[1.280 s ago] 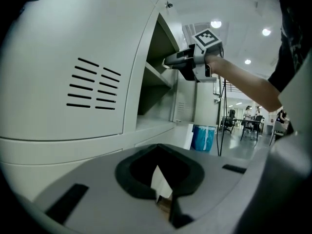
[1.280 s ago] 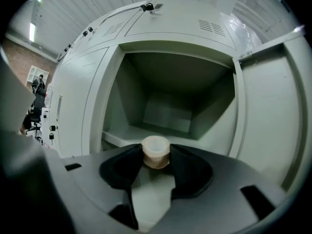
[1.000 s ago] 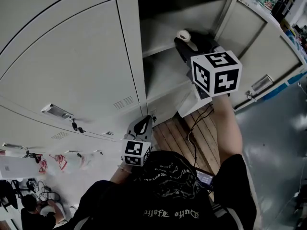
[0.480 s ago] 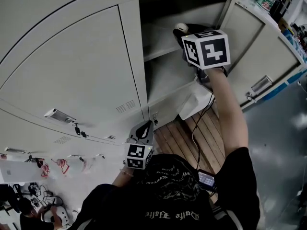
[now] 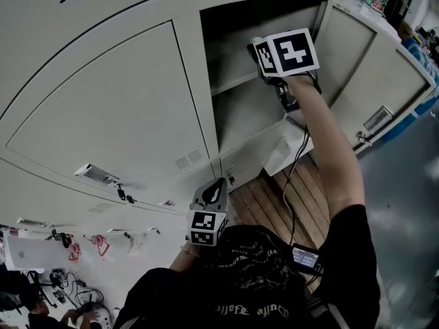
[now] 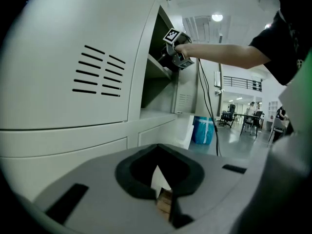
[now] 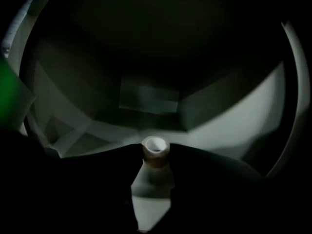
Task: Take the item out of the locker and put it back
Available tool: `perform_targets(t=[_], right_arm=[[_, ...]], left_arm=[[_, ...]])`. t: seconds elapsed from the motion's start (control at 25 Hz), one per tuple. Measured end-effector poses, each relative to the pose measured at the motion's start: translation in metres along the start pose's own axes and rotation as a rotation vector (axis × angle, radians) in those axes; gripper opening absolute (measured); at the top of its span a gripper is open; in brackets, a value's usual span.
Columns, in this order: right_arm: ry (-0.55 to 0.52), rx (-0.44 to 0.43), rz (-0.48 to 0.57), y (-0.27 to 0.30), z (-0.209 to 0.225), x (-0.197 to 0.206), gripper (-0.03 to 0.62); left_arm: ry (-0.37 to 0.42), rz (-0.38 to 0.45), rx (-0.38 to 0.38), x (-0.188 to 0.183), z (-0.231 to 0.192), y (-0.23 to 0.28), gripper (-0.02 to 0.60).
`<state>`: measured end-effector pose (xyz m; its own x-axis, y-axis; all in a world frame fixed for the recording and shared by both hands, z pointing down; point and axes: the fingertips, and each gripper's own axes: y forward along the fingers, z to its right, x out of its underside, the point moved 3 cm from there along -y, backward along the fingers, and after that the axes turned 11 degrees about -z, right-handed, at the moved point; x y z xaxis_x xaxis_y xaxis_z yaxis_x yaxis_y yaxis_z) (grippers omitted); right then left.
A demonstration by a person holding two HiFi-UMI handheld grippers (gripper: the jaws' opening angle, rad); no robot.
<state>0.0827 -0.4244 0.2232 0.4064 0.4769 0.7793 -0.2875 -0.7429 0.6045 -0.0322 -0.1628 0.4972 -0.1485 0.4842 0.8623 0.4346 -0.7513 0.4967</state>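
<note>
A small white-and-tan roll of tape sits pinched between the tips of my right gripper, which is shut on it. In the right gripper view the roll is inside the dark open locker compartment, above its shelf. The head view shows only that gripper's marker cube at the mouth of the open locker; the roll is hidden behind it. My left gripper hangs low by the closed lower doors, its jaws together with nothing in them.
The locker's door stands swung open at the right. Closed locker doors fill the left. A cable hangs from the right gripper over wooden floor slats. A blue bin stands beyond the lockers.
My right gripper has risen and gone deeper into the locker with the roll, which its cube now hides in the head view. The left gripper has stayed low by the lower doors.
</note>
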Motion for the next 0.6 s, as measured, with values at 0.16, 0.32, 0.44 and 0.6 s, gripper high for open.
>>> perform_targets(t=[0.16, 0.32, 0.44, 0.6], right_arm=[[0.018, -0.014, -0.042, 0.009, 0.002, 0.006, 0.175], [0.042, -0.030, -0.067, 0.015, 0.003, 0.012, 0.176], [0.041, -0.035, -0.082, 0.016, 0.003, 0.012, 0.176], [0.088, -0.077, -0.075, 0.017, 0.005, 0.011, 0.181]], left_arm=[[0.003, 0.001, 0.003, 0.000, 0.001, 0.000, 0.008], [0.005, -0.004, 0.004, 0.002, -0.001, -0.001, 0.008], [-0.003, -0.002, 0.004, 0.001, -0.001, -0.001, 0.008], [-0.002, 0.003, 0.003, 0.002, -0.001, 0.000, 0.008]])
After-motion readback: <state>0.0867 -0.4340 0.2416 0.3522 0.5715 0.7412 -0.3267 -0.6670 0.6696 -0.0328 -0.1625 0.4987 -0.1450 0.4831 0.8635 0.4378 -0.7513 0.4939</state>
